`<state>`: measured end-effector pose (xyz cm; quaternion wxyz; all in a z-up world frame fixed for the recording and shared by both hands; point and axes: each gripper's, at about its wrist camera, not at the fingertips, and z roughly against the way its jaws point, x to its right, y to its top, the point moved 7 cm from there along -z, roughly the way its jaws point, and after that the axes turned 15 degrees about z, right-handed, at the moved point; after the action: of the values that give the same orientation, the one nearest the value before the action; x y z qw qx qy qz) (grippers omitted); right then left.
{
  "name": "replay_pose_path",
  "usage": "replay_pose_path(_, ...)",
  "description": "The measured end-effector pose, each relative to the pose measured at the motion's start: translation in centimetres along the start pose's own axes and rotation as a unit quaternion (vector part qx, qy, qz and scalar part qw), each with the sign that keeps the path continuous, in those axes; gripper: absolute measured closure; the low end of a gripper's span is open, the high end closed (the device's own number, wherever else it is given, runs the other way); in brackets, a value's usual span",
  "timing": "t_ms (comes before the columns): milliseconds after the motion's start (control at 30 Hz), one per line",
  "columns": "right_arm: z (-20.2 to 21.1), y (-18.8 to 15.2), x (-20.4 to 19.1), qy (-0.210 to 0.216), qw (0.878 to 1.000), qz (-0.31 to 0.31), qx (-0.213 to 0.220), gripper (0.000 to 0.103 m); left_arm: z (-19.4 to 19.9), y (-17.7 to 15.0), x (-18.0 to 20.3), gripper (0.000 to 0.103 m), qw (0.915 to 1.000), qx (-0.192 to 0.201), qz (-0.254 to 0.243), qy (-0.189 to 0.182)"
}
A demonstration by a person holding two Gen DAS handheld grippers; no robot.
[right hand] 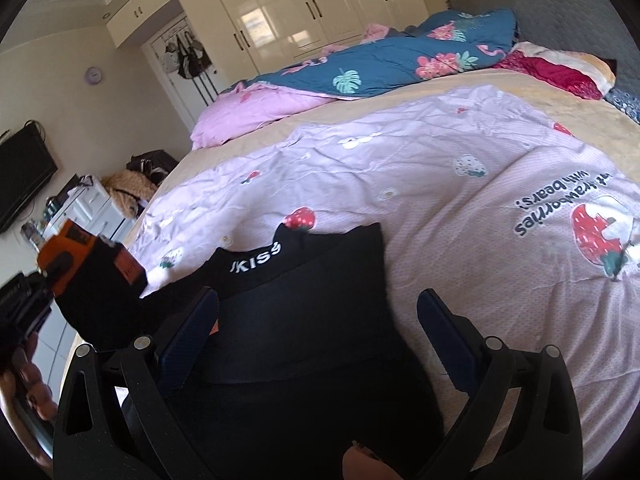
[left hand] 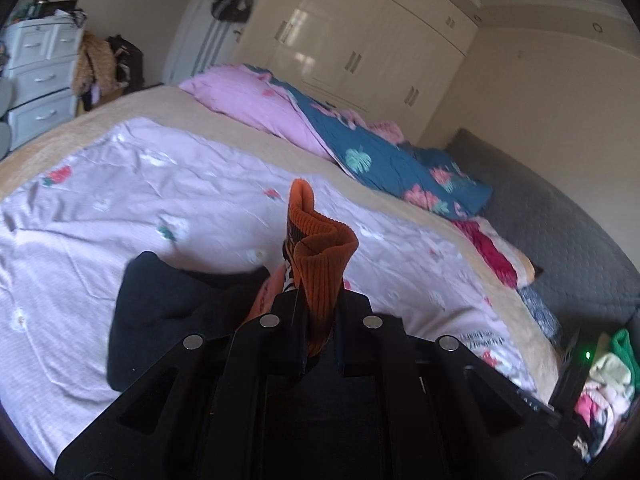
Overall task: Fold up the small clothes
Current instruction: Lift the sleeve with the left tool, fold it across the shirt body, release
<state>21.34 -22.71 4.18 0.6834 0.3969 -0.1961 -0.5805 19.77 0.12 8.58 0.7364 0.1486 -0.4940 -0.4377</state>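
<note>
My left gripper (left hand: 318, 300) is shut on an orange ribbed sock (left hand: 320, 248) with black pattern, holding its cuff upright above the bed. The same sock (right hand: 86, 264) shows at the left of the right wrist view, lifted off the sheet. A black garment (right hand: 304, 280) with white "KISS" lettering lies flat on the pink strawberry sheet (right hand: 460, 208); it also shows in the left wrist view (left hand: 168, 312). My right gripper (right hand: 316, 332) is open and empty, its fingers either side of the black garment, just above it.
A pink and blue floral duvet (right hand: 380, 60) is bunched at the far side of the bed, with a red blanket (right hand: 560, 70) by the grey headboard. A pile of clothes (left hand: 608, 384) sits at the right bed edge. White drawers (left hand: 40, 76) and wardrobes (left hand: 360, 40) stand beyond.
</note>
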Motion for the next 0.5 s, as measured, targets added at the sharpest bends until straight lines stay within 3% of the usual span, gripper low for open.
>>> replay_pose_path(200,-0.3,-0.4,2.5,-0.017,1.000,-0.024,-0.009,0.004,-3.8,-4.4,0.4,0.100,0.9969,-0.073,-0.029,-0.004)
replay_pose_path(500,-1.5,-1.0,4.3,-0.033,0.999,-0.028,-0.024,0.004,-8.2,-10.5,0.6,0.099,0.9843,-0.165,-0.062,-0.014)
